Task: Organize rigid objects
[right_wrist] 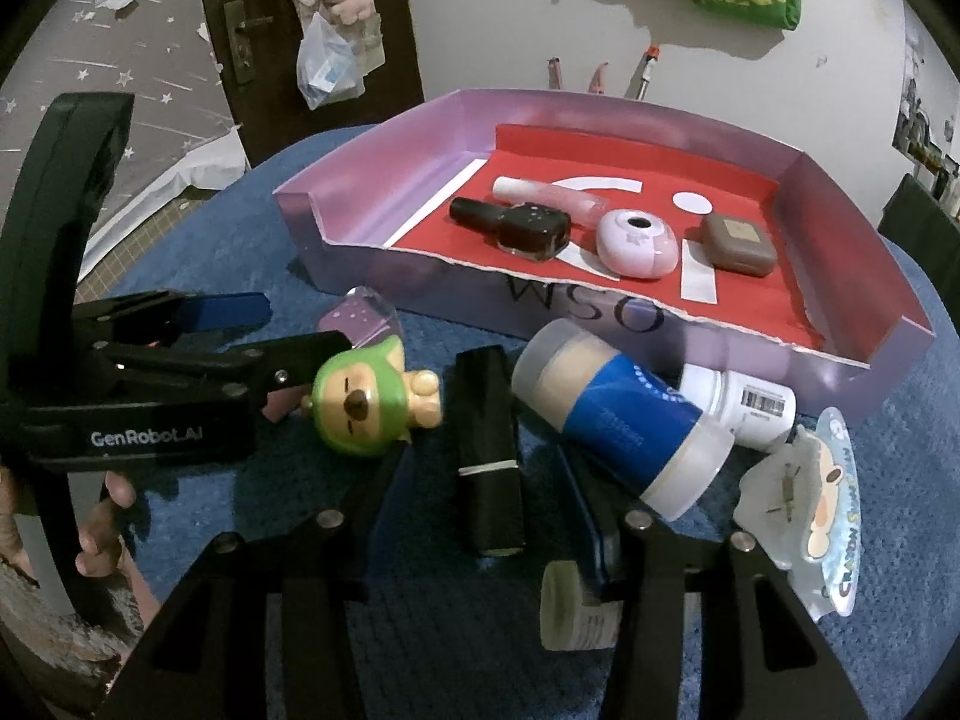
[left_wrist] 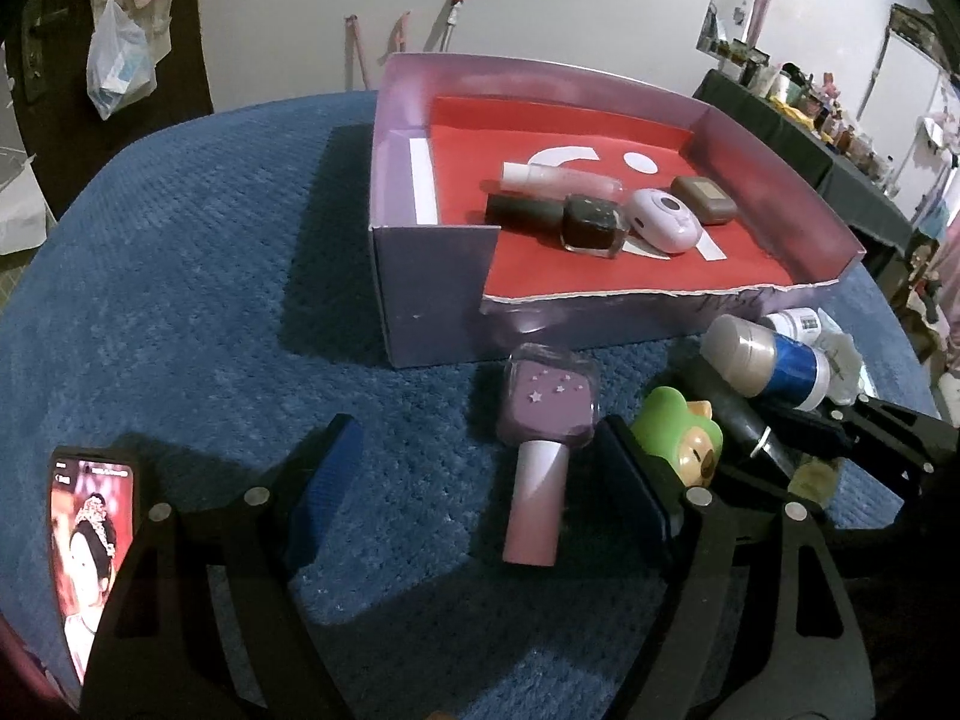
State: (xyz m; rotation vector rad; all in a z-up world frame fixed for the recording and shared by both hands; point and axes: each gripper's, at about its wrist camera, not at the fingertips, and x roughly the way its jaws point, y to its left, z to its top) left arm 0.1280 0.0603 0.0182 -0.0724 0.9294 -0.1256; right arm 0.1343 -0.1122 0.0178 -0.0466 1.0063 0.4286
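Lilac polish bottle [left_wrist: 549, 420] lies between the left gripper [left_wrist: 480, 480] pads, untouched; right gripper [right_wrist: 480, 480] straddles the black tube [right_wrist: 489, 450], unclamped; closing risks nudging the green figurine [right_wrist: 360, 402], short of the box [right_wrist: 720, 354]

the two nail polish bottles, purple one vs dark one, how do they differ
Colour: the purple nail polish bottle has a pale pink cap; the dark nail polish bottle has a black cap.
Place: the purple one lies on the blue cloth outside the box; the dark one lies inside it on the red liner.
Surroundings: the left tool straddles the purple one; nothing straddles the dark one.
Both lie on their sides and share a squarish, speckled body.
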